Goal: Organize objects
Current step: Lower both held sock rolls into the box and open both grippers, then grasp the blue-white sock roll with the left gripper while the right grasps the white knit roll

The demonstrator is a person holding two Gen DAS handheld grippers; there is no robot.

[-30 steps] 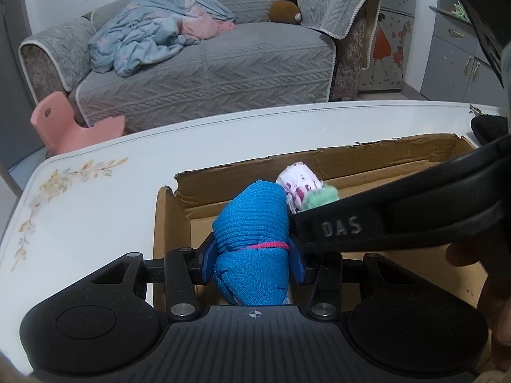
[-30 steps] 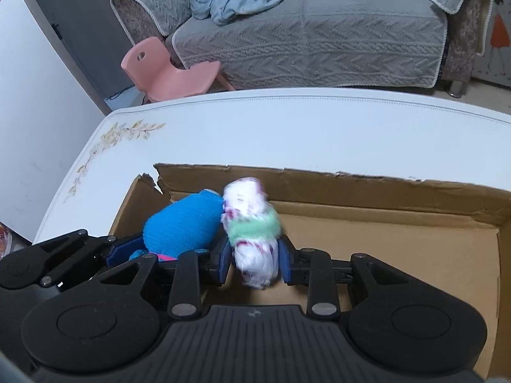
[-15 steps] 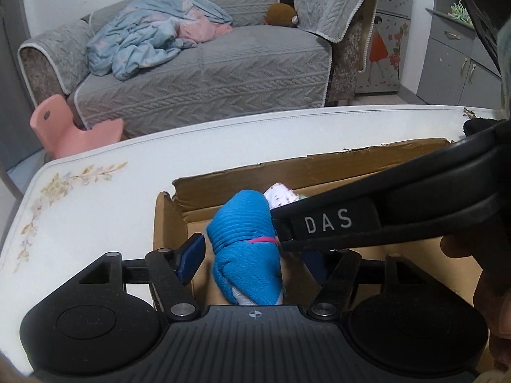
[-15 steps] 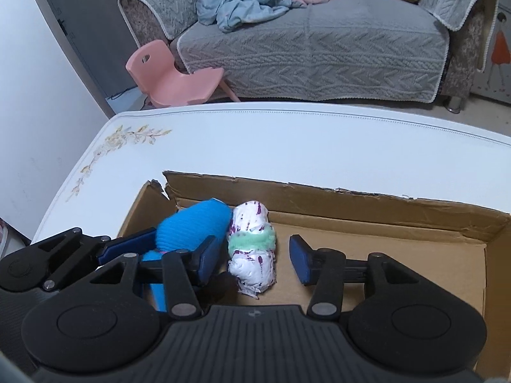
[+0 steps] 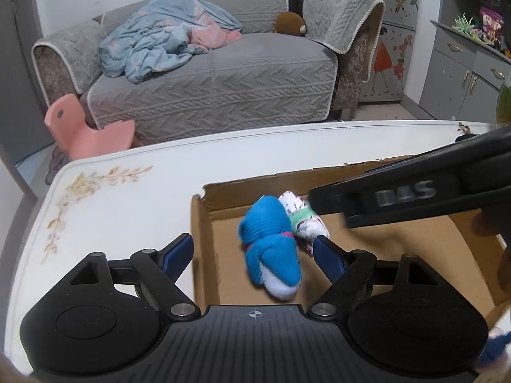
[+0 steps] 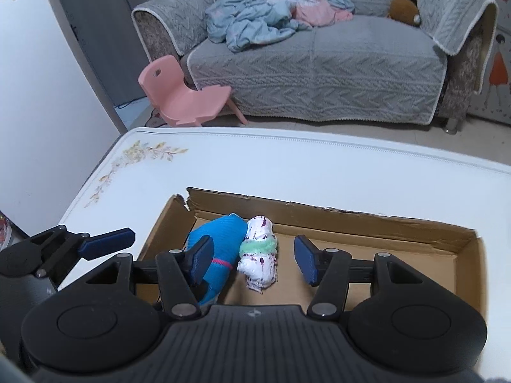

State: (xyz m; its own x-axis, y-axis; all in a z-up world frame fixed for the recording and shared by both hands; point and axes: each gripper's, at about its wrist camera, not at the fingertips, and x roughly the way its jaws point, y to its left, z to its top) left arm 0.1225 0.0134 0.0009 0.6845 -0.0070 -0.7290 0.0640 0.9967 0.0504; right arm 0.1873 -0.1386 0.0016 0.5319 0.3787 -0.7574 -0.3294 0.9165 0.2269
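The left gripper (image 5: 254,252) is seen with its blue-padded jaws spread wide, having just been opening; the rolled bright-blue sock bundle with a thin pink stripe (image 5: 271,242) lies between them on the box floor, gripped by neither pad. The right gripper (image 6: 254,258) is likewise shown parted, its jaws also just opened, and the rolled white sock bundle with purple specks and a mint-green cuff (image 6: 259,252) is framed between its pads without being touched. The two bundles are laid side by side, touching, in the left part of a shallow brown cardboard box with torn edges (image 6: 367,220), close to its far wall. The box is set on a white table with a printed floral sprig at one corner (image 6: 255,166). In the left wrist view, the black body of the right gripper is seen crossing above the box from the right. Beyond the table, a small pink plastic chair (image 6: 182,95) is seen beside a grey quilted sofa (image 6: 319,73), on which a crumpled pale-blue and pink blanket (image 6: 271,22) is heaped.
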